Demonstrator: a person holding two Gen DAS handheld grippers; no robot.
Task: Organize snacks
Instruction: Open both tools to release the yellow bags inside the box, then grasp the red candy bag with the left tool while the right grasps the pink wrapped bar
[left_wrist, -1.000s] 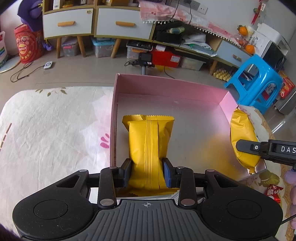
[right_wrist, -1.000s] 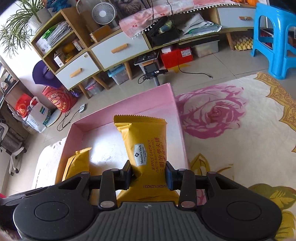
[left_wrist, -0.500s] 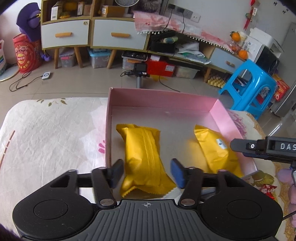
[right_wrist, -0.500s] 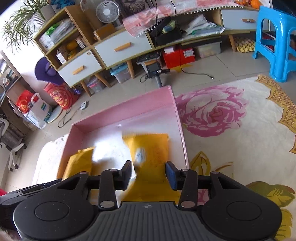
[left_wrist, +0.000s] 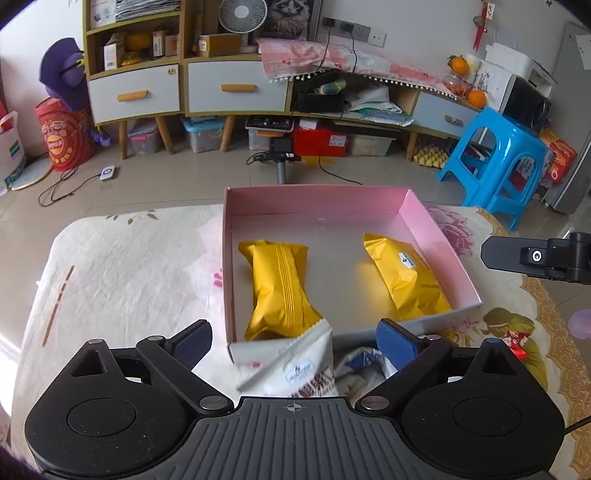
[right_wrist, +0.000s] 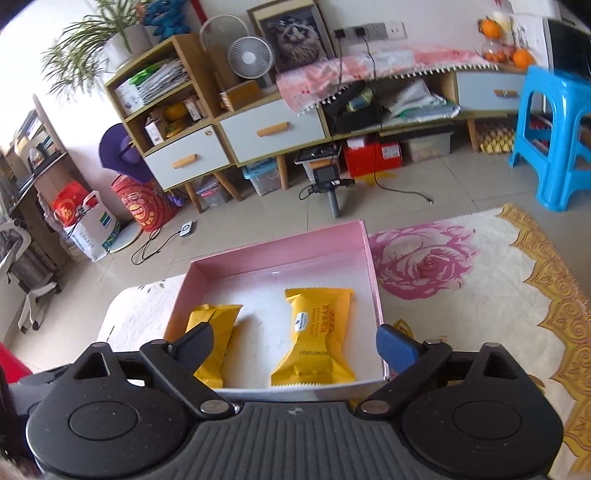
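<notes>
Lying flat in pink box (left_wrist: 436, 225): two yellow snack packs (left_wrist: 280, 288) (right_wrist: 314, 332).
Left gripper (left_wrist: 293, 341) and right gripper (right_wrist: 295, 345) jaws are opening wide, nothing gripped; white pouch (left_wrist: 299, 365) seen near box.

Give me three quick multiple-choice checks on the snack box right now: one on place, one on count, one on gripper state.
1. Where is the white snack bag?
A. inside the pink box
B. outside the box, at its near wall
C. on the blue stool

2. How many yellow packets lie in the pink box?
A. one
B. two
C. three

3. What is between the left gripper pads?
A. a yellow packet, clamped
B. the box wall, clamped
C. nothing gripped, jaws opening

Answers: 1 B, the bag lies on the cloth against the near wall. 2 B, the left yellow packet and right yellow packet lie apart on the floor of the box. 3 C, both pads stand wide of everything.
</notes>
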